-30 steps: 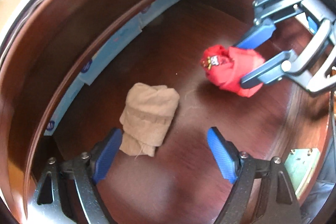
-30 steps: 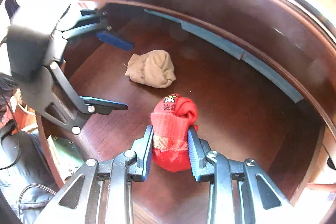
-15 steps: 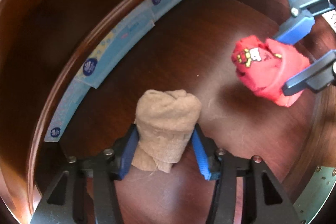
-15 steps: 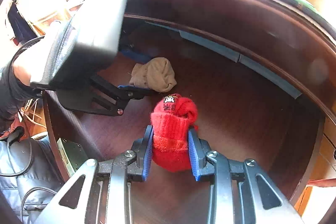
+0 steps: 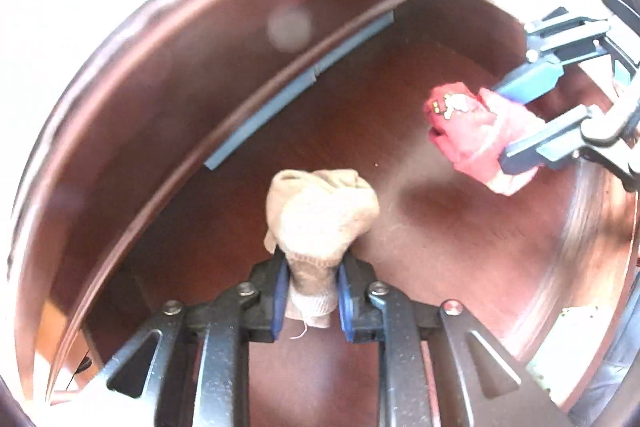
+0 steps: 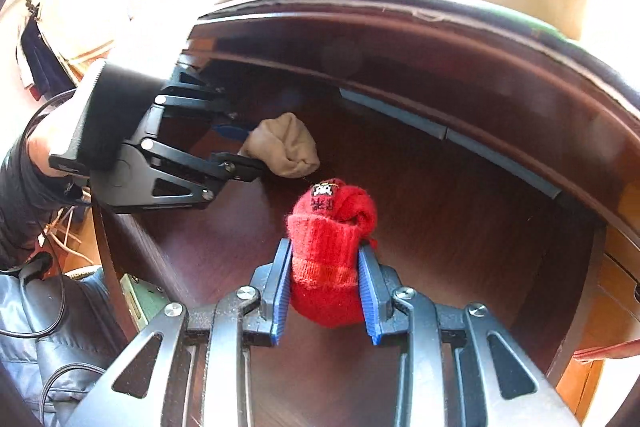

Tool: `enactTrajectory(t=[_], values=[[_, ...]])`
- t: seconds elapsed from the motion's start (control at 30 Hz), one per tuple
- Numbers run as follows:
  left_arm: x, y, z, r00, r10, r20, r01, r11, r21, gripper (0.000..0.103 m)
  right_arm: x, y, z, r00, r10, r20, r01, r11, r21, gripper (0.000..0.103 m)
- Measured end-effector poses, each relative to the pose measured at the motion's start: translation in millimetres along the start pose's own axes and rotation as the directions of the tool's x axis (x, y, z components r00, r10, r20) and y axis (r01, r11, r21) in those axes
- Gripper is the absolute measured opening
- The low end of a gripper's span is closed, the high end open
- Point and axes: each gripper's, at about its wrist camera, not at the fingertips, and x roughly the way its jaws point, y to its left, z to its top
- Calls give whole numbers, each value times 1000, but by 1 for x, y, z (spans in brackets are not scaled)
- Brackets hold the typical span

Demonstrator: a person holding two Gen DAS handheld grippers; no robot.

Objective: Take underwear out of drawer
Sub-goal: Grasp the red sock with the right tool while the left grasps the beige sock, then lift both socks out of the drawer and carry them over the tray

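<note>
So both grabbers are down inside the dark wood drawer [image 6: 460, 227] with a bundle each. The left gripper [image 5: 310, 297] is closing its blue pads on the narrow cuff end of a beige rolled bundle [image 5: 320, 215], and the fabric is already pinched in tight there while the fat rolled end bulges out past the tips. Grabbing the thin end makes sense, since the jaws don't have to spread around the bulky part. The right gripper [image 6: 326, 287] is clamped on a red rolled bundle [image 6: 330, 247] around its lower half, pads pressing in from both sides, with the little printed patch facing up. Taking the drawer floor as the reference: the red one looks lifted clear of it, going by the detached shadow under it in the left view. The beige one sits lower and closer to the floor, and I can't tell if it's off the wood yet. Both point steeply down into the drawer, I'd guess because the back wall with its blue-grey strip [image 5: 296, 87] leaves only a top approach. Next would be pulling both up over the front edge.
</note>
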Motion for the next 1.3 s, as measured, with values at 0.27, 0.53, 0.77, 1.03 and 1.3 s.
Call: enactTrajectory(t=[0.27, 0.53, 0.77, 1.03, 1.3], values=[[-19, -11, -16, 997, 12, 78, -8, 998, -55, 19, -17, 1, -7, 996, -23, 81, 24, 1000, -5, 33], [-33, -2, -37, 986, 55, 155, -33, 989, -142, 19, -31, 12, -8, 991, -63, 118, 67, 997, -28, 33], [-39, 1, -56, 972, 86, 218, -42, 979, -201, 19, -44, 14, -14, 982, -57, 178, 60, 998, -6, 33], [-80, 4, -64, 954, 144, 263, -82, 969, -233, 19, -53, 15, -27, 968, -48, 246, 51, 999, -5, 33], [-104, 6, -70, 934, 162, 319, -69, 956, -284, 19, -62, 20, -37, 939, -62, 339, 76, 997, -28, 33]])
